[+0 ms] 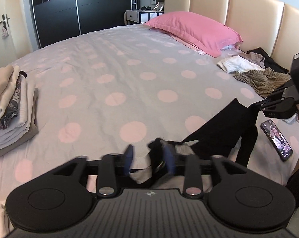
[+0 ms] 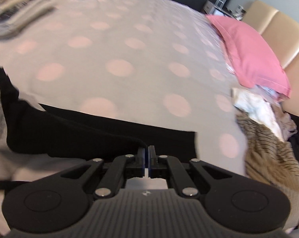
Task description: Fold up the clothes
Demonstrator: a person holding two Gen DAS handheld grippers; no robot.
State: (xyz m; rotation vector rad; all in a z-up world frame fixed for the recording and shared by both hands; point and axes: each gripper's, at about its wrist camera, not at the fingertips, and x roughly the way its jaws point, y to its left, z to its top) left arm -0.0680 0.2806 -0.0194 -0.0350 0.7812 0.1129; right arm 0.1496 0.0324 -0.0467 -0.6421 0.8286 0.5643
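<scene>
Left wrist view: my left hand-held gripper (image 1: pixel 149 154) has its blue fingers apart around a bunched black-and-grey end of the long black garment (image 1: pixel 218 130), which lies across the near edge of the polka-dot bed (image 1: pixel 113 75). My right hand-held gripper (image 2: pixel 149 154) is pressed together at the garment's dark edge; whether fabric is pinched, I cannot tell. If I lift now, the left end may slip free and crumple, or drag onto the lit smartphone (image 1: pixel 277 139) just beside it.
</scene>
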